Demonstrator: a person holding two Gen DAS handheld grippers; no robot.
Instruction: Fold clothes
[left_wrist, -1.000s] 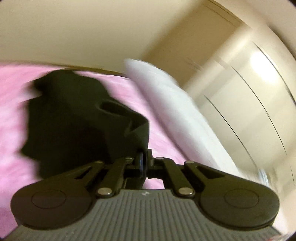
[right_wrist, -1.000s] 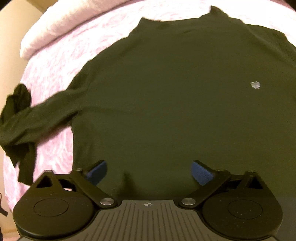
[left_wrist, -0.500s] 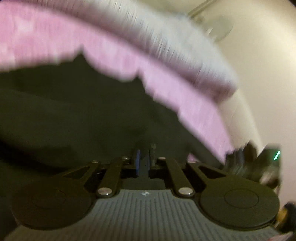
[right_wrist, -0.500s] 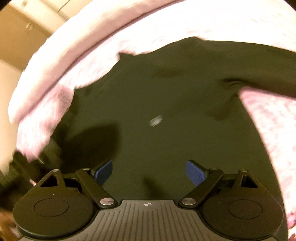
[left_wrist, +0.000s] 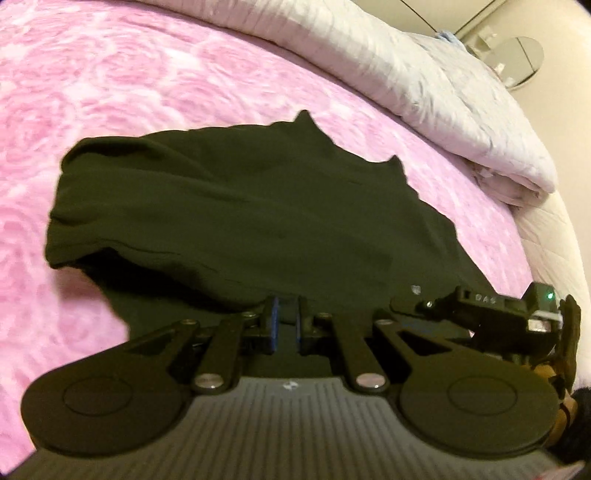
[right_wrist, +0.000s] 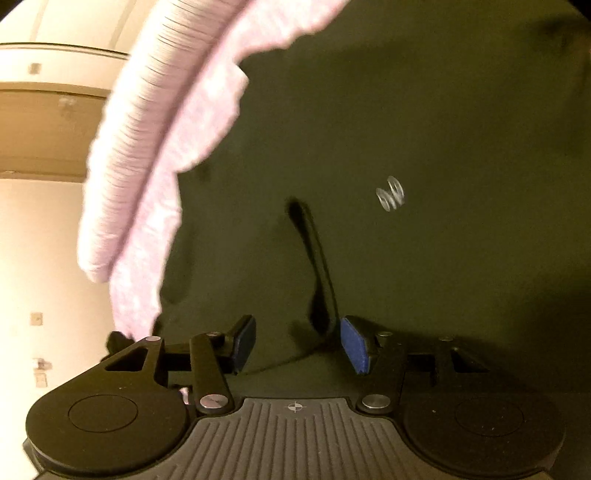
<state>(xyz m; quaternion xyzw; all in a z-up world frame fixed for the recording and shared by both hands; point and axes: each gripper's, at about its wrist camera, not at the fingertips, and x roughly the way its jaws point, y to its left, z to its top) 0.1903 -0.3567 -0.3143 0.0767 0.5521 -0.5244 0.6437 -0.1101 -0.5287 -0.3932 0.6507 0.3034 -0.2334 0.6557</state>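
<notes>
A dark olive long-sleeved shirt lies flat on a pink bedspread. One layer is folded over its body. My left gripper sits low over the shirt's near part, its blue pads nearly together with dark cloth pinched between them. In the right wrist view the shirt fills the frame, with a small silver logo. My right gripper is open. A raised ridge of cloth runs in between its pads. The right gripper's body shows at the right of the left wrist view.
A rolled white quilt lies along the bed's far side. The pink bedspread's edge drops off to the left of the shirt, with a cream wall beyond. A gloved hand holds the right gripper.
My left gripper has swung across with the cloth and come down over the shirt's body. My right gripper has moved to the shirt's edge, and its fingers have narrowed around a ridge of cloth.
</notes>
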